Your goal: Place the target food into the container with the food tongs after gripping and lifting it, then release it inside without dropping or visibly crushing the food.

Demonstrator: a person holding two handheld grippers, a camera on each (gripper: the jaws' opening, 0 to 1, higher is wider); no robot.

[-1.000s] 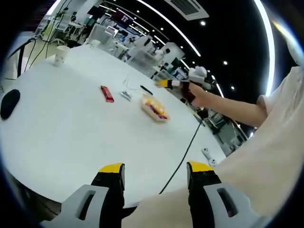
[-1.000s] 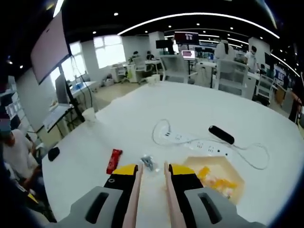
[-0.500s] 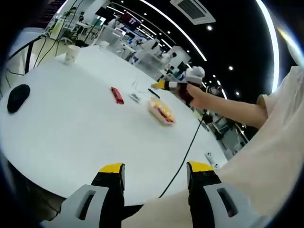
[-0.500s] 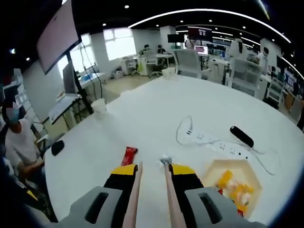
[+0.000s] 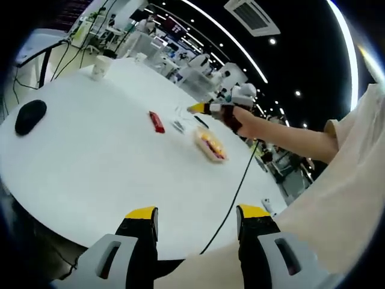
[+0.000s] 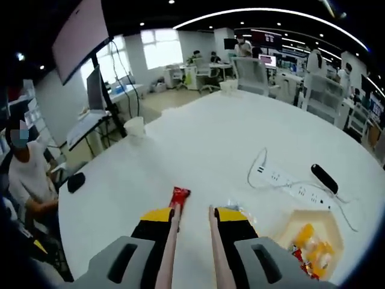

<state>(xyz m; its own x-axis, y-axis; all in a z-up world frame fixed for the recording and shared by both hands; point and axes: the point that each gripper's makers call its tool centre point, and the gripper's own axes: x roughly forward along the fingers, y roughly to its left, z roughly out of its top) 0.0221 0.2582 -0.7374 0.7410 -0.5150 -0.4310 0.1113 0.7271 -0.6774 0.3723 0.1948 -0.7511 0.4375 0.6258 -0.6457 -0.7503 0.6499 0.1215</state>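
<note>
A tan food container [image 6: 317, 239] holding yellow and red pieces sits on the white round table [image 6: 210, 138], low at the right of the right gripper view. My right gripper [image 6: 194, 217] is shut on the food tongs [image 6: 173, 241], whose two pale arms stand slightly apart and hold nothing. Their tips hang over a red packet [image 6: 179, 194] and a clear-wrapped item [image 6: 231, 207]. In the left gripper view the container [image 5: 210, 144] lies mid-table, with the right gripper [image 5: 207, 108] in a hand above and beyond it. My left gripper [image 5: 197, 212] is open and holds nothing, near the table's close edge.
A white power strip [image 6: 290, 180] with its cord and a black bar [image 6: 325, 178] lie past the container. A paper cup [image 6: 136, 126] and a black mouse [image 6: 76, 182] sit towards the left edge, near a seated person [image 6: 27, 180]. A black cable [image 5: 234, 192] crosses the table.
The right gripper with the tongs has swung left, away from the container; the red packet now lies just ahead of its tips. The left view has shifted slightly; its jaws are unchanged.
</note>
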